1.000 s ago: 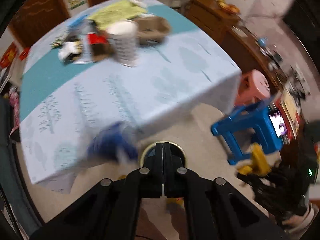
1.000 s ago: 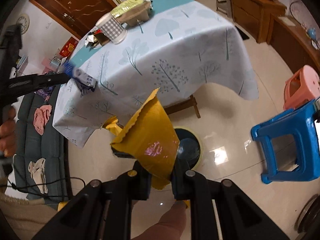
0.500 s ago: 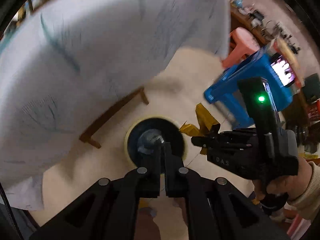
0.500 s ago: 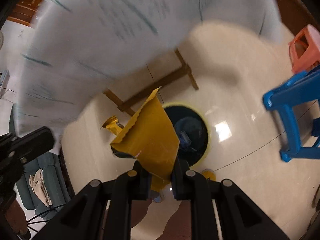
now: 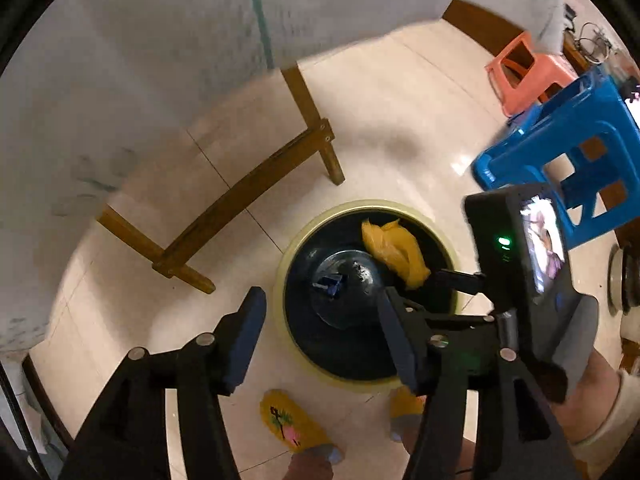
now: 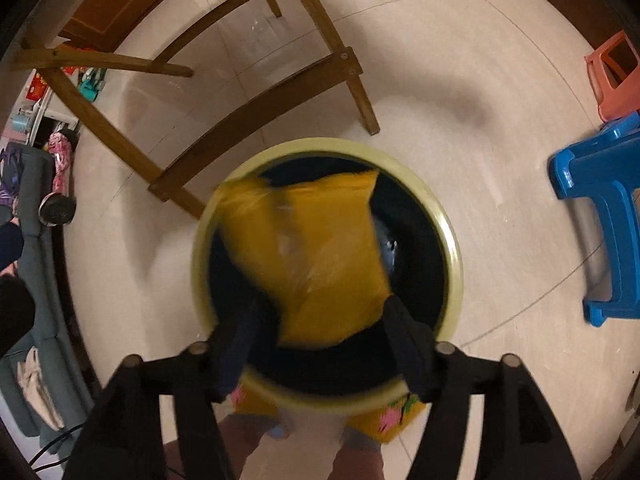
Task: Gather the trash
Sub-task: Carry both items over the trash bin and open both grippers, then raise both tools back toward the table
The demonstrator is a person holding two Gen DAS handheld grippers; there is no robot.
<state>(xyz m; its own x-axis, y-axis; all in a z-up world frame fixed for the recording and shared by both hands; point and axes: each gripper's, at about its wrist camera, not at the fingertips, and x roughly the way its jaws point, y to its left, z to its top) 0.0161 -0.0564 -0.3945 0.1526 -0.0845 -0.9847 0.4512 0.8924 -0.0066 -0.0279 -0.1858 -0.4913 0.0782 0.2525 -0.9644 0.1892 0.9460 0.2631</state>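
1. the left gripper (image 5: 320, 320) points down over a round trash bin (image 5: 280, 280) with a pale yellow rim and a black liner; its jaws are opening and stand apart, with nothing between them.
2. a small blue scrap (image 5: 330, 285) lies on the bottom of the bin, just beyond the left gripper's fingertips.
3. the right gripper (image 6: 324, 328) also points down over the bin (image 6: 454, 248); its jaws are opening and stand wide apart.
4. a yellow wrapper (image 6: 312, 248), blurred, sits between and just beyond the right gripper's fingers, over the bin's mouth; the pads do not press on it.
5. in the left wrist view the yellow wrapper (image 5: 396, 254) shows crumpled inside the bin at its far right side, close to the right gripper's fingertip.
6. the bin stands on a pale tiled floor (image 5: 400, 120), near the wooden legs (image 5: 248, 192) of a cloth-covered table.
7. a blue stool (image 6: 600, 216) stands to the right, with a pink stool (image 6: 616, 76) farther off.
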